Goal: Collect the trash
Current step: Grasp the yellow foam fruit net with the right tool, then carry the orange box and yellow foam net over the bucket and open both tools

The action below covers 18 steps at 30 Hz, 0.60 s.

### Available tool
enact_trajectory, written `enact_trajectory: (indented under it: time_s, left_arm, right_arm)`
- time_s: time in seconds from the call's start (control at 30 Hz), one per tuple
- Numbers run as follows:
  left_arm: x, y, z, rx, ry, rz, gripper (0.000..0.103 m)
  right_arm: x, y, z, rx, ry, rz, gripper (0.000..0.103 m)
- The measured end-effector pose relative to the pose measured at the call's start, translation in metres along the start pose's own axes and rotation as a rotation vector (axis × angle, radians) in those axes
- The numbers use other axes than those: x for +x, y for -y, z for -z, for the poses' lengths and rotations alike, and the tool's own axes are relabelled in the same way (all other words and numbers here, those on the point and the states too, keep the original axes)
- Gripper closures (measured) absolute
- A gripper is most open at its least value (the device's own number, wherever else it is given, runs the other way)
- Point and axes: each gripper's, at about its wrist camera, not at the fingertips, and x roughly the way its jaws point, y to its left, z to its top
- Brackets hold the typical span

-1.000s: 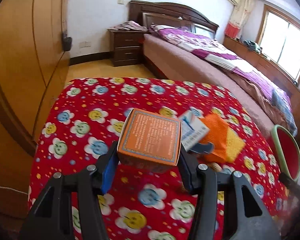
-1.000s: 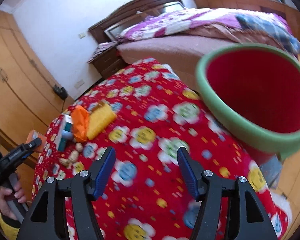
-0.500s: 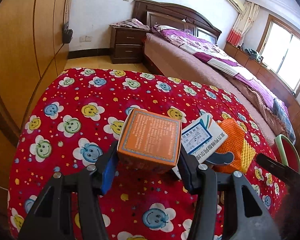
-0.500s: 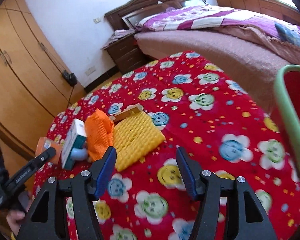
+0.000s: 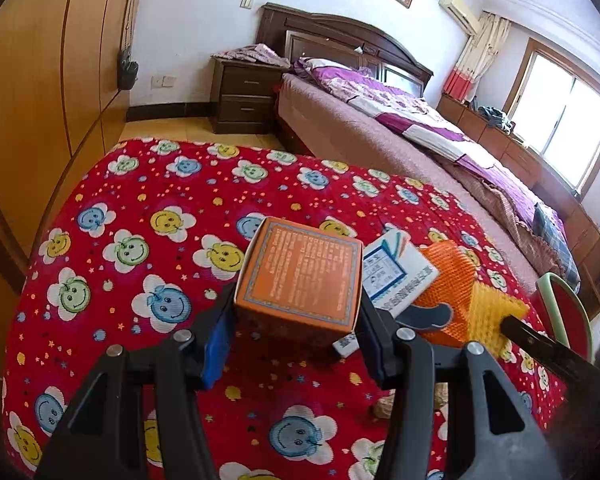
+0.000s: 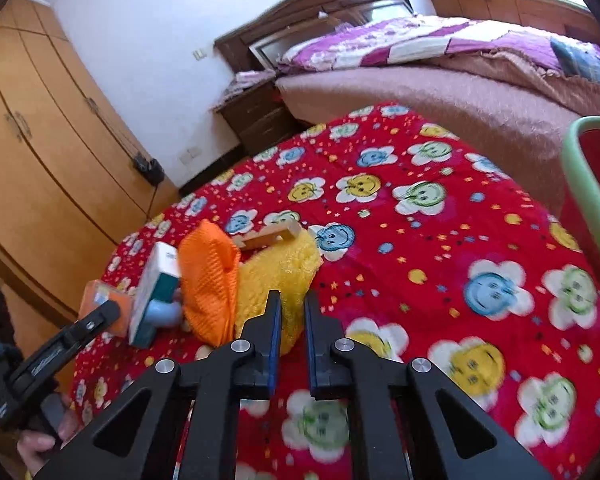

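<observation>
My left gripper (image 5: 296,320) is shut on an orange box (image 5: 300,276) and holds it just above the red smiley tablecloth (image 5: 140,240). To its right lie a white and teal carton (image 5: 396,276), an orange foam net (image 5: 448,276) and a yellow foam net (image 5: 492,312). In the right wrist view my right gripper (image 6: 290,308) has closed on the near edge of the yellow foam net (image 6: 276,272), with the orange net (image 6: 210,280), the carton (image 6: 156,292) and the held orange box (image 6: 104,300) to the left.
A red bin with a green rim (image 6: 592,192) stands at the table's right edge, also in the left wrist view (image 5: 568,312). A small wooden piece (image 6: 272,236) lies behind the yellow net. A bed (image 5: 420,136), a nightstand (image 5: 244,96) and wooden wardrobes (image 5: 40,80) surround the table.
My right gripper has moved left from the bin to the yellow net and gone from open to shut on it. My left gripper has kept hold of the orange box.
</observation>
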Motion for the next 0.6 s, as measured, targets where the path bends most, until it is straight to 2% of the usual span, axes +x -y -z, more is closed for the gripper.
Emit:
enact_trajectory:
  time_s: [0.27,0.6]
  left_arm:
    - [-0.028,0.016,-0.004,0.038,0.018,0.021,0.048]
    - [-0.069,0.052,0.011,0.076,0.005,0.105,0.048]
  right_arm:
    - [-0.063,0.006,0.010,0.016,0.070,-0.041,0.093]
    - [-0.120,0.010,0.022,0.006,0.156,-0.042,0.093]
